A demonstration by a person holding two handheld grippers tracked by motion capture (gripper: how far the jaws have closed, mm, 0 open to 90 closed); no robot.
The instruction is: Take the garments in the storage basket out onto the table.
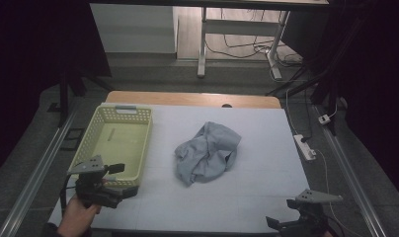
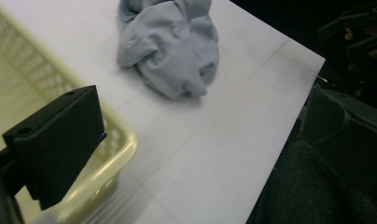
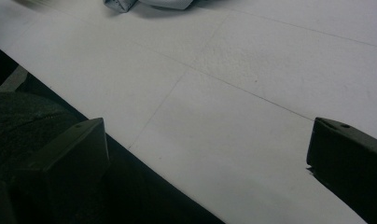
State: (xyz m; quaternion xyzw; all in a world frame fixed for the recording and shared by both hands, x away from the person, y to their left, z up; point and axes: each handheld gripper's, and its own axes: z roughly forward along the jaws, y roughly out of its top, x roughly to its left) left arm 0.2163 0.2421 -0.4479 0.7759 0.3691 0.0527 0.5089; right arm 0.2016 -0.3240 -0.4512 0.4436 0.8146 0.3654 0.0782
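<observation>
My right gripper is cut off by the bottom edge of the high view at lower right, so only its grey plate and part of its black body can be made out there. In the right gripper view its jaws stand wide apart with bare white table between them, holding nothing. The crumpled grey cloth barely clips the top edge of that view, too little of it to read its shape.

My left gripper sits at lower left of the high view, my hand beneath it half lost off the bottom edge. Its jaws are wide too and empty; in the left gripper view one jaw covers part of the near corner of the yellow-green basket, and the other jaw at right is dark against a dark background, hard to separate from it.

The cloth lies in a heap at the middle of the high view, just right of the basket but apart from it. Its folds hide what garment it is.

The table is covered by a white sheet with faint seams; a strip of wood shows at its far edge. Beyond is grey floor, a white power strip at right, cables and desk legs at top. The sides of the room are too dark to read.
</observation>
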